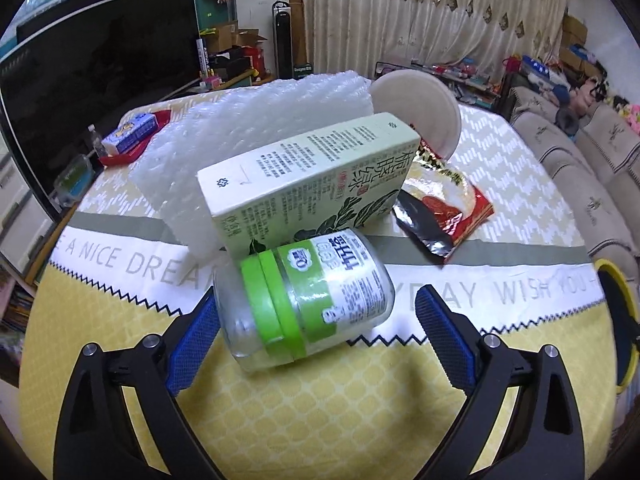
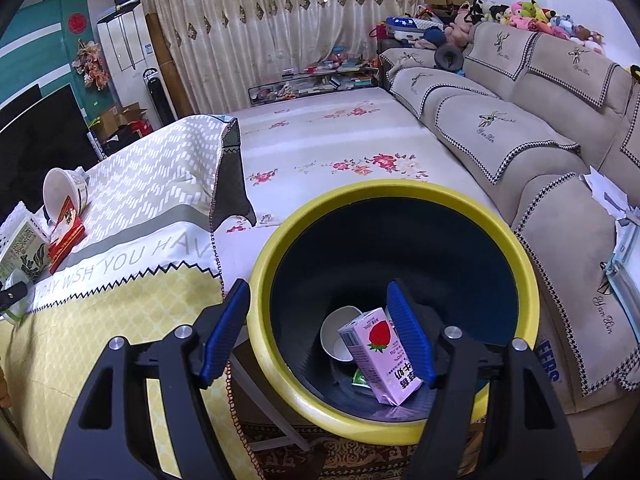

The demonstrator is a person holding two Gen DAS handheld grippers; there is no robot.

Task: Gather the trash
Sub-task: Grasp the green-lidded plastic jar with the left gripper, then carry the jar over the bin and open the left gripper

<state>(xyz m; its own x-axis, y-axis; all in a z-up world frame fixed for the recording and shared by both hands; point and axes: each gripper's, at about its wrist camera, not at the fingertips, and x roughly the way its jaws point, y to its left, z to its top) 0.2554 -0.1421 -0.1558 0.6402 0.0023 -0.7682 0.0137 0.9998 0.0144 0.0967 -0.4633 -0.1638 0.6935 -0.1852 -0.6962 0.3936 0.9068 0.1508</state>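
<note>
Tablecloth (image 1: pixel 320 420) | jar (image 1: pixel 304 300) on side btwn open left gripper (image 1: pixel 316 320) pads

Both views are evenly lit by soft indoor light, with no hard shadows. Glare glints off the clear jar (image 1: pixel 304 300) and the foil wrapper (image 1: pixel 440 208). Fisheye bending curves the television (image 1: pixel 100 80) and sofa (image 2: pixel 520 120) near the edges, and black vignette fills the corners. Focus stays crisp, without motion blur.
</note>
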